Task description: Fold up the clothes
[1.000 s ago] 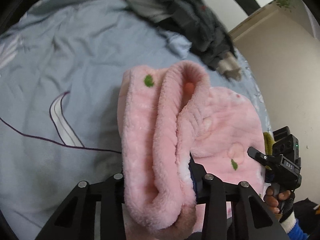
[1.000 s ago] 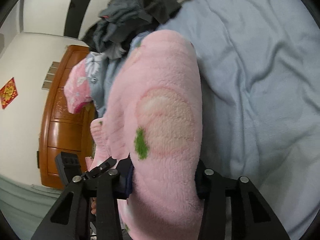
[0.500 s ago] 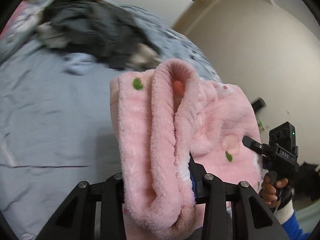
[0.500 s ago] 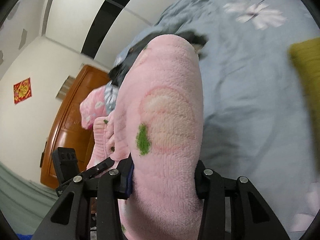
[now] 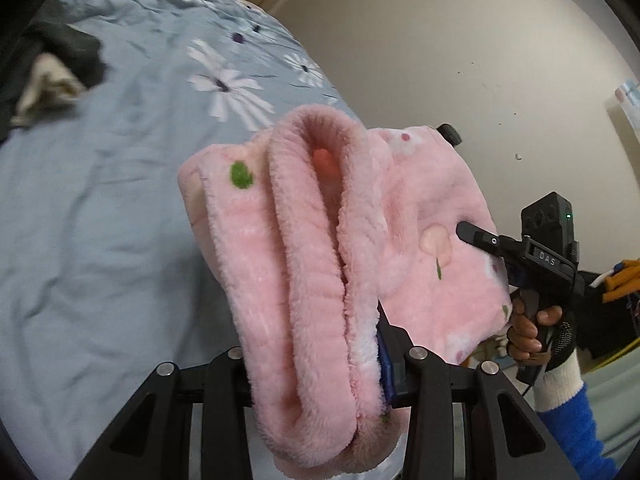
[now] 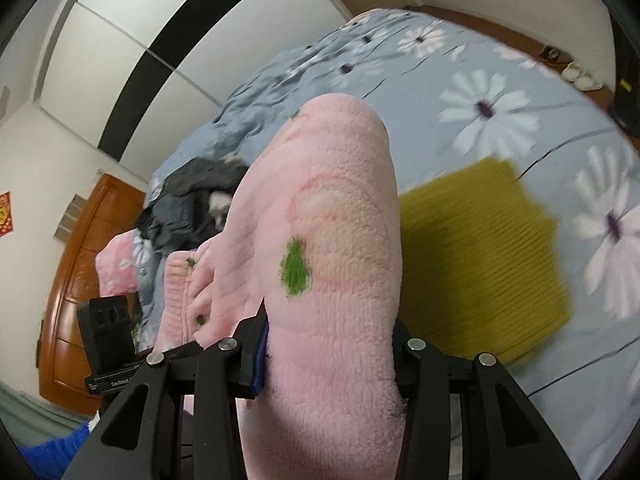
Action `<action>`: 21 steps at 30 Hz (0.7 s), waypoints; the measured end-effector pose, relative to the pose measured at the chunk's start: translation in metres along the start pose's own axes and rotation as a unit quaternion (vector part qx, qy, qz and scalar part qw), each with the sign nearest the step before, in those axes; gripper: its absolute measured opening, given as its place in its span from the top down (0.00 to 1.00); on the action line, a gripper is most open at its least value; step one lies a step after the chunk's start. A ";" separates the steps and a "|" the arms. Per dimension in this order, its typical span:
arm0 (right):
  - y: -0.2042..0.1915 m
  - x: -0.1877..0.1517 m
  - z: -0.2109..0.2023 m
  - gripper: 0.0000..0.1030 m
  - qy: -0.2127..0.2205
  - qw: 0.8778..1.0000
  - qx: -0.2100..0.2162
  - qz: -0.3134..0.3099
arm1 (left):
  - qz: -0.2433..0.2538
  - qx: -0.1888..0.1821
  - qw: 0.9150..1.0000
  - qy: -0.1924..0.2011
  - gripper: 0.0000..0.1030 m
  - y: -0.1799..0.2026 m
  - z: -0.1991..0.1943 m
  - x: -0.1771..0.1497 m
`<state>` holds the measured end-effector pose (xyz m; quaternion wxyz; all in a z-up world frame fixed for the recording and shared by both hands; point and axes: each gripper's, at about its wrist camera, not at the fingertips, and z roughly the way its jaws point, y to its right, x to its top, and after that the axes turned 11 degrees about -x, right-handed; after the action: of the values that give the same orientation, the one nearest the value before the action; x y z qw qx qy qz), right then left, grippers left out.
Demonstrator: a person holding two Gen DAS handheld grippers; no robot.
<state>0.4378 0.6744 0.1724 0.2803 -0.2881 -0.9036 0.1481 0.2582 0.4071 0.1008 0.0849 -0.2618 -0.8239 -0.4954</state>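
A thick pink fleece garment [image 5: 312,280] with green and peach spots hangs in the air between both grippers, above the bed. My left gripper [image 5: 316,368] is shut on one bunched, folded end of it. My right gripper [image 6: 332,356] is shut on the other end [image 6: 328,240], which bulges up between its jaws. In the left wrist view the right gripper [image 5: 480,240] pokes into the garment's far side, held by a hand [image 5: 532,324] in a blue and white sleeve. The fleece hides the fingertips of both grippers.
The bed's blue-grey cover [image 5: 100,220] has white daisies. A folded yellow-green knit [image 6: 480,260] lies on it just right of the pink garment. A dark clothes pile [image 6: 196,196] lies farther back, beside a wooden cabinet [image 6: 76,280]. Pale slippers [image 6: 576,76] are on the floor beyond.
Both grippers have swung across the bed and risen, with the pink garment still held. The dark pile has slid away to the left, and the yellow-green knit has come into the right view.
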 end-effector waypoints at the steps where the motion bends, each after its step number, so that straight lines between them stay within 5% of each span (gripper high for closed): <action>1: 0.009 0.008 -0.004 0.57 0.002 1.000 -0.004 0.001 | -0.001 -0.003 1.000 0.000 0.60 0.002 0.008 0.003; 11: 0.068 0.041 0.041 0.56 -0.020 0.999 -0.025 0.013 | -0.024 0.034 0.999 -0.004 0.59 -0.012 0.076 0.004; 21: 0.091 0.035 0.051 0.45 -0.022 0.998 -0.017 0.048 | -0.012 0.043 0.999 -0.025 0.50 0.000 0.072 -0.003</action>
<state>0.4237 0.7623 0.1076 0.2482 -0.3323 -0.8970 0.1526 0.2693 0.4682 0.0636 0.0690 -0.2601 -0.8496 -0.4536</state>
